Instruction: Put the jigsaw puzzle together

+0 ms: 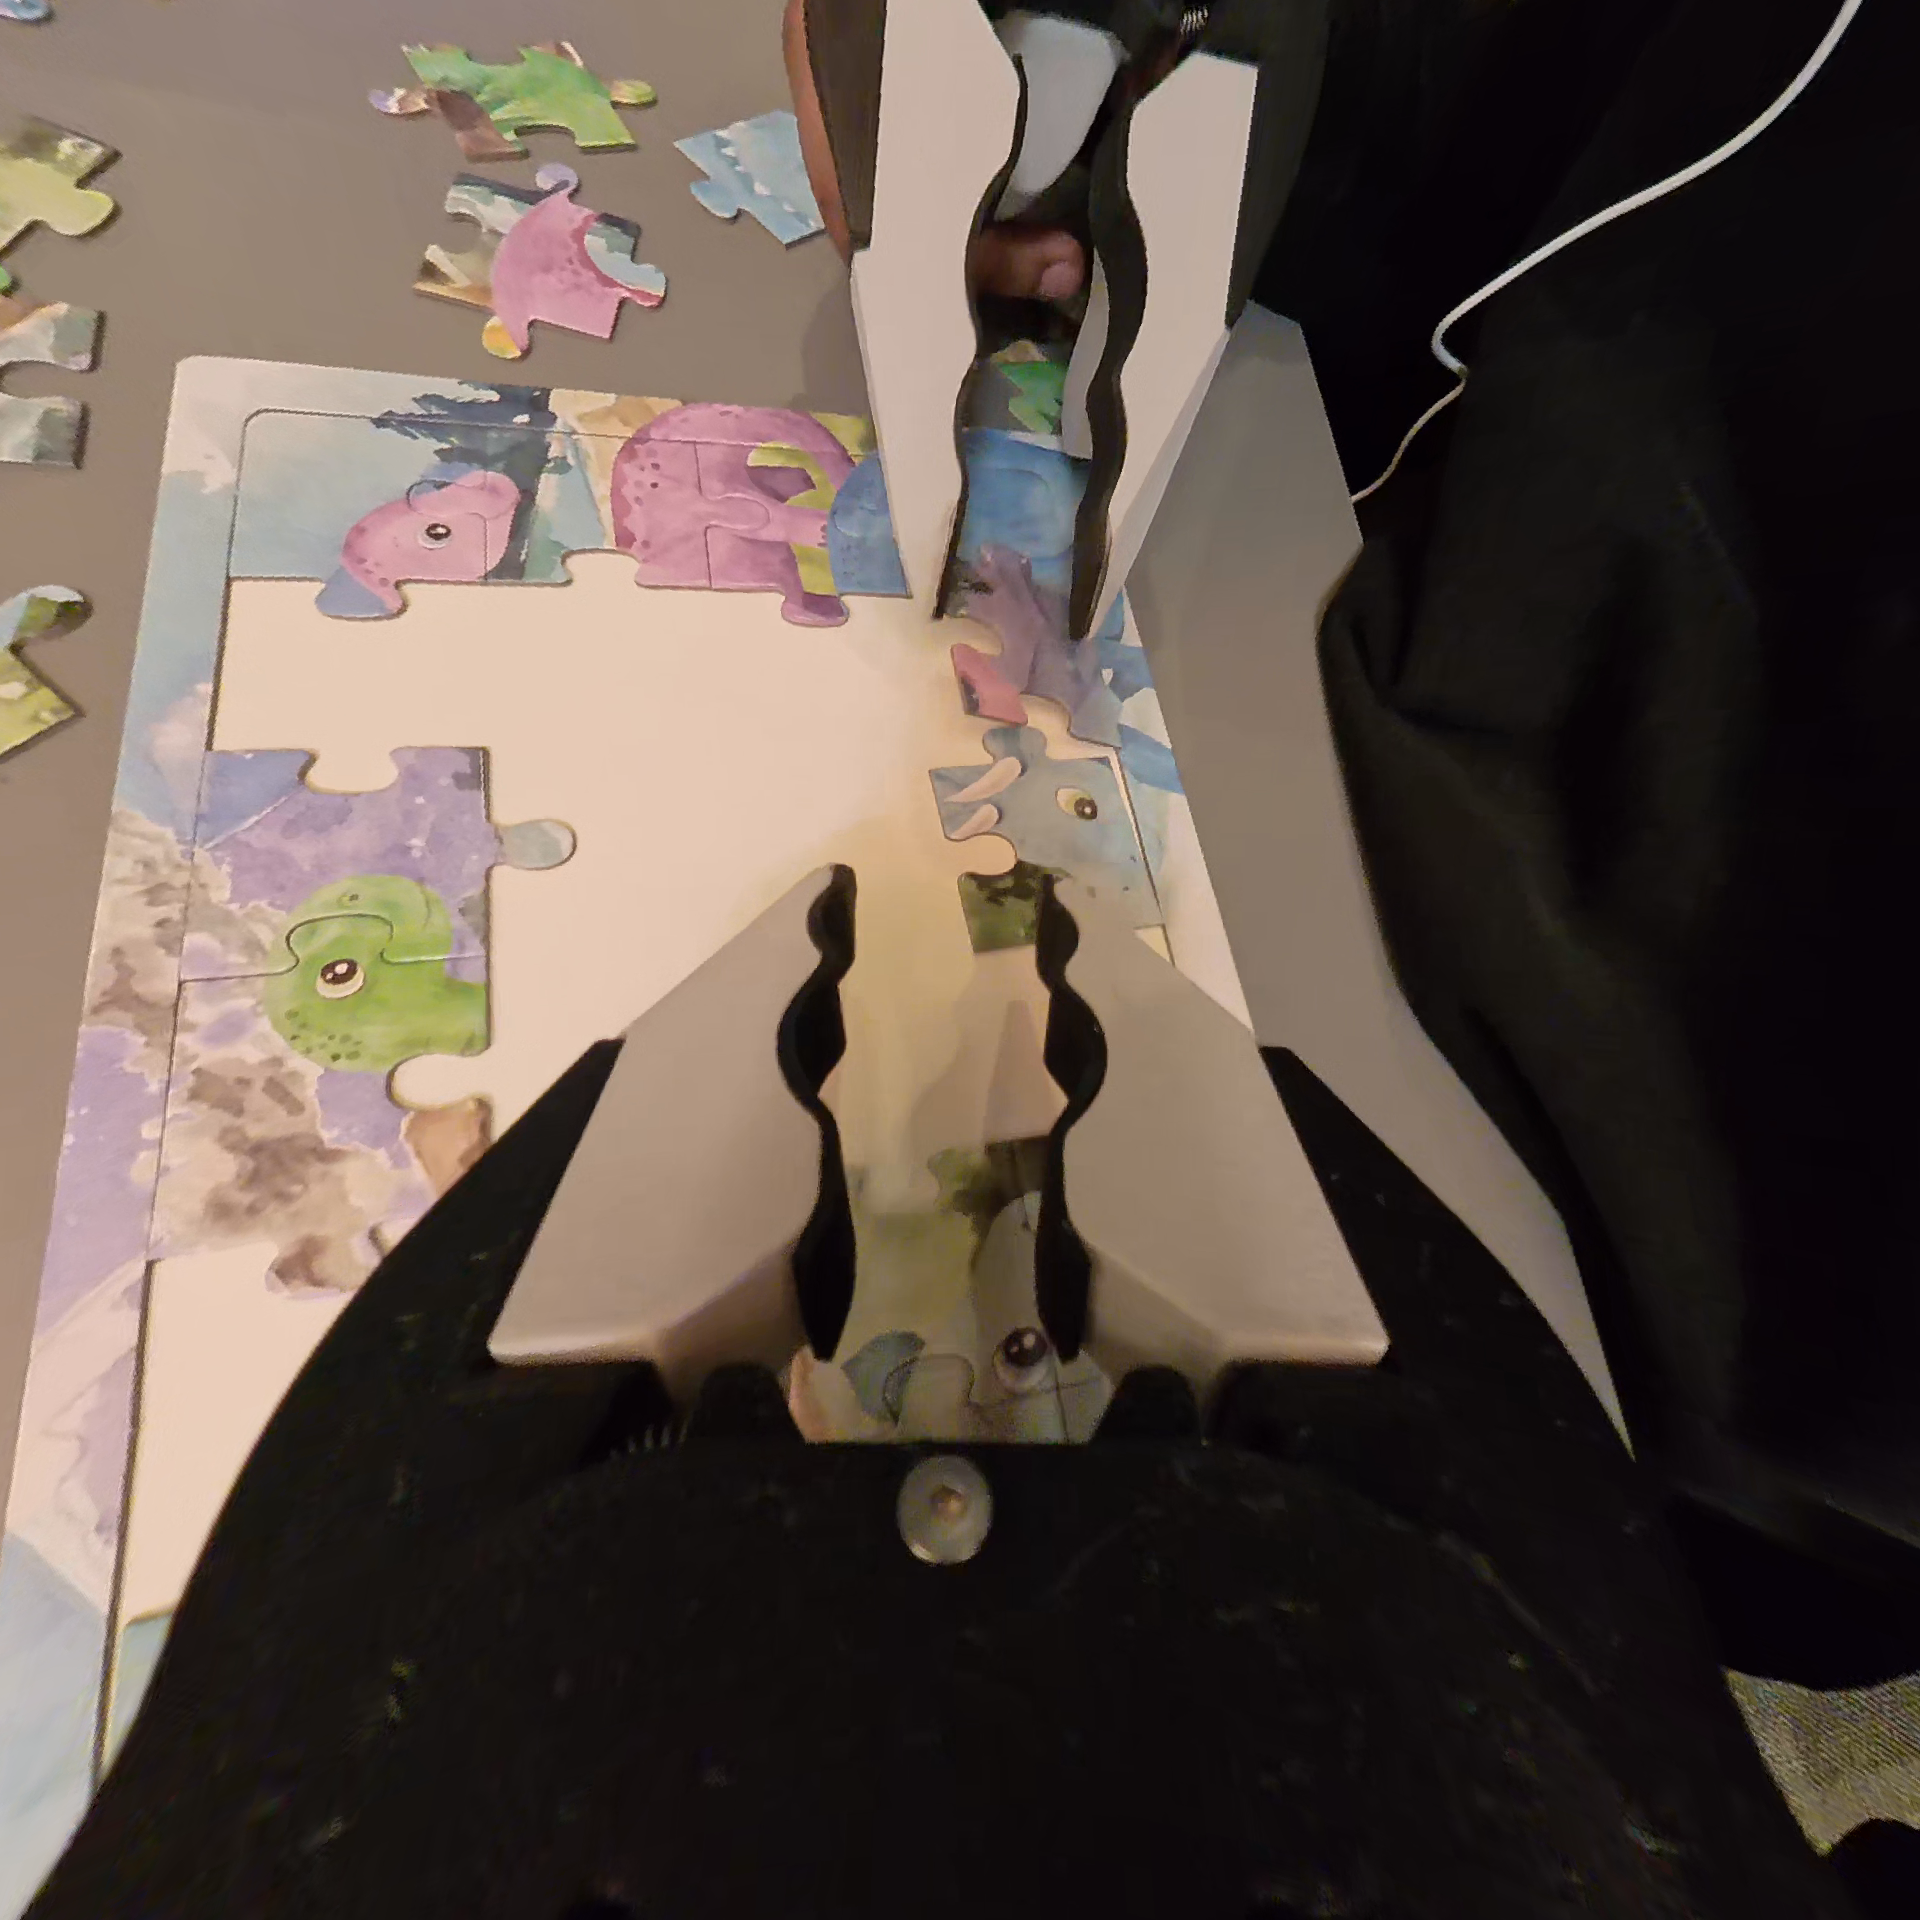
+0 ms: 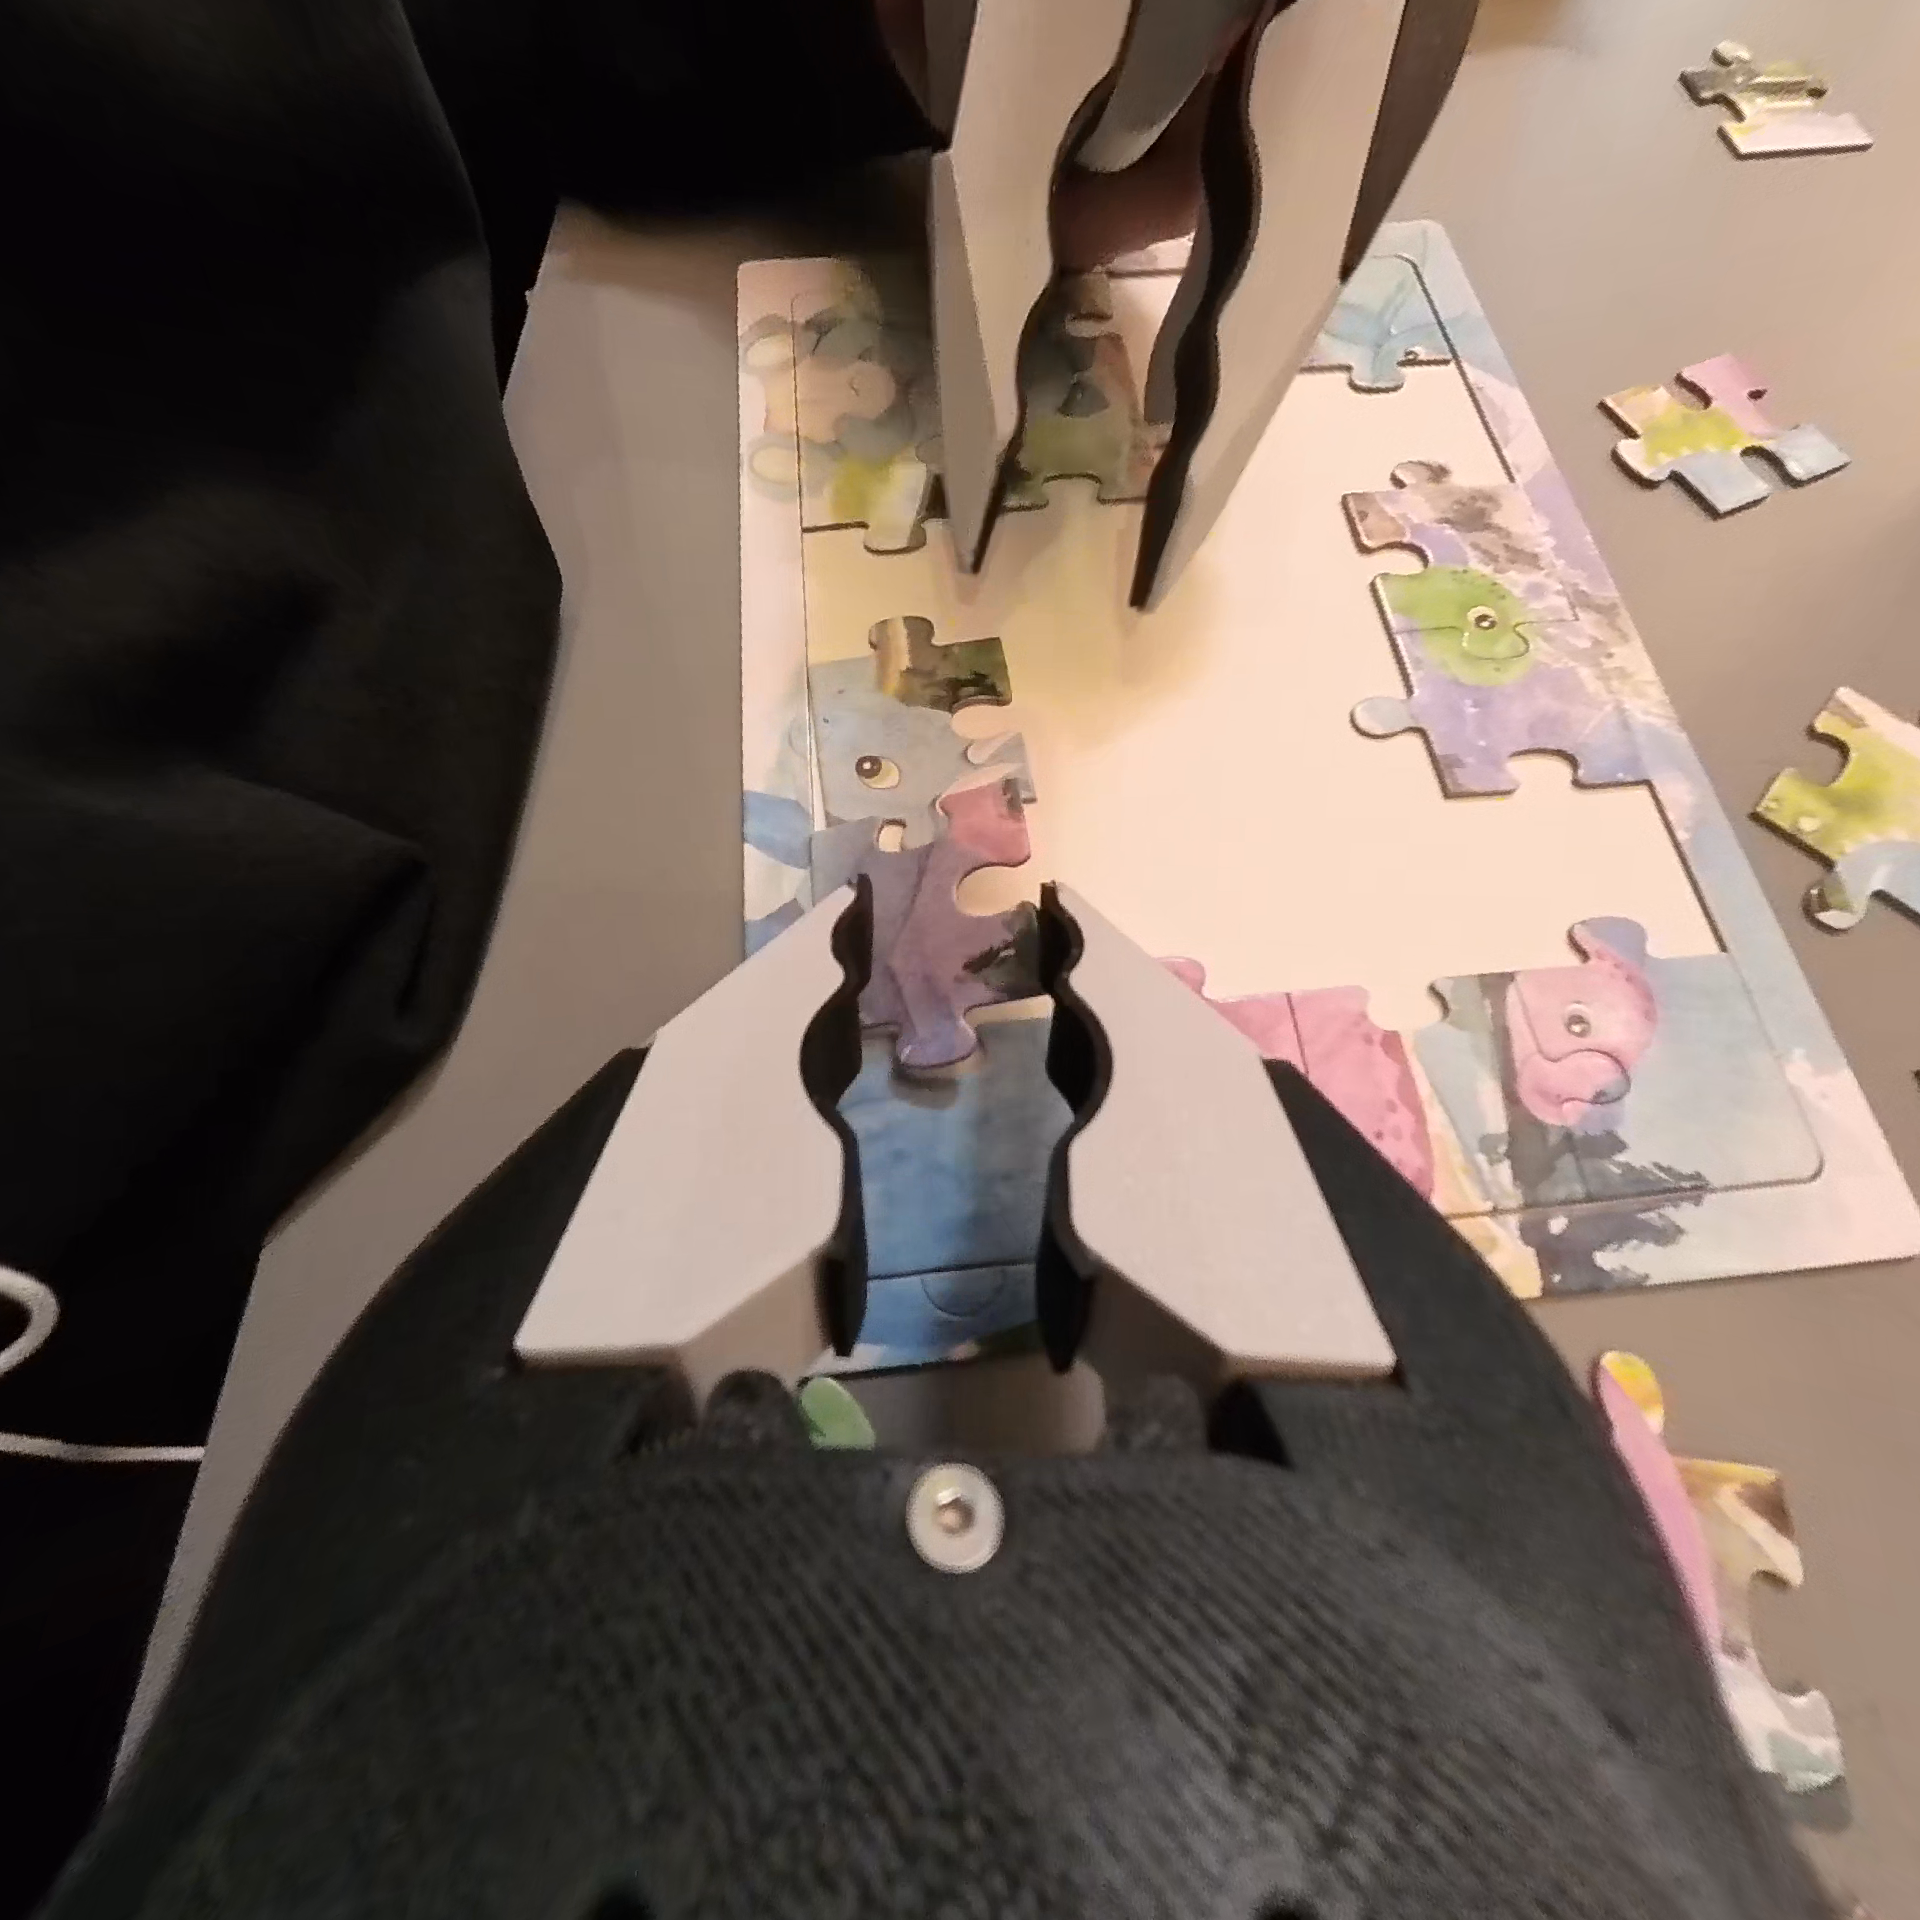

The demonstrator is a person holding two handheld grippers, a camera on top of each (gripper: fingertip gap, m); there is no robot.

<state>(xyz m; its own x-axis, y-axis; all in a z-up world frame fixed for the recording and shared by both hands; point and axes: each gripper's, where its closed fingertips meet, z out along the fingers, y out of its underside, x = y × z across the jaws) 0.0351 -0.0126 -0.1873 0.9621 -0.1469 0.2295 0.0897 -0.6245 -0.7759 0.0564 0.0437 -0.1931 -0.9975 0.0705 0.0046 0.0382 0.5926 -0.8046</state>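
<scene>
On the grey table [image 1: 260,260], the puzzle tray [image 1: 665,717] lies flat with its middle bare and placed pieces along its edges. A purple piece [image 2: 925,966] sits tilted at the tray's near-person edge, not seated, one knob overlapping the blue piece behind it. The right gripper [image 2: 951,899] straddles this piece, fingers apart, tips at either side; whether the pads touch it cannot be told. In the left wrist view the same piece [image 1: 1023,644] shows just below the right gripper [image 1: 1013,613], partly masked by its fingers.

The left gripper [image 1: 945,883] stands open above bare tray floor, holding nothing, near the blue rhino-faced piece [image 1: 1060,810]. Its body hides the tray's nearer end; a piece with an eye shows only between the finger roots.

The left wrist view alone shows the loose pieces beyond the tray's far end, including a pink one [image 1: 551,270] and a green one [image 1: 520,94]. The right wrist view alone shows loose pieces [image 2: 1725,436] off the tray's opposite long side, some cut by the frame edge. A dark garment [image 1: 1610,727] with a white cord borders the tray, hiding the table there.
</scene>
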